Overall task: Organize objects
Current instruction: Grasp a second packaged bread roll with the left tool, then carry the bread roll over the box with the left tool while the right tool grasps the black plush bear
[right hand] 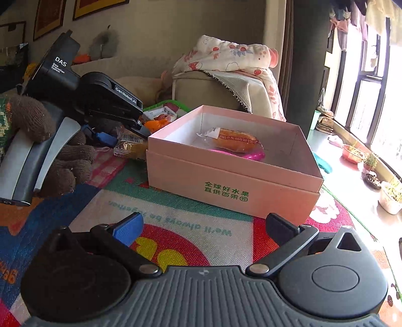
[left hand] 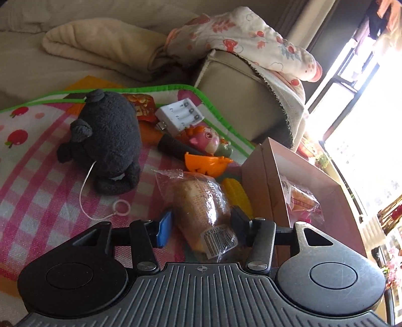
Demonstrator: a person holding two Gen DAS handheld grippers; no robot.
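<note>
The left gripper (left hand: 198,223) has its jaws half open around a crinkly plastic-wrapped bread roll (left hand: 201,208), pads not pressing; its long axis runs up the frame. The pink cardboard box (left hand: 271,181) stands just right. The right gripper (right hand: 203,226) gapes wide, empty

Beige sofa armrest (left hand: 233,95) behind the mat, floral blanket (left hand: 248,37) draped over it, frayed towel (left hand: 289,100) hanging under the blanket. Cream folded blanket (left hand: 100,47) on the sofa seat. Window (right hand: 371,100) at right, very bright, dark frame. Small potted plants (right hand: 369,161) along the sill, white pot (right hand: 390,196) nearest. Framed pictures (right hand: 50,15) on the wall at upper left. Colourful play mat (right hand: 176,221) with green edge covers the surface.
</note>
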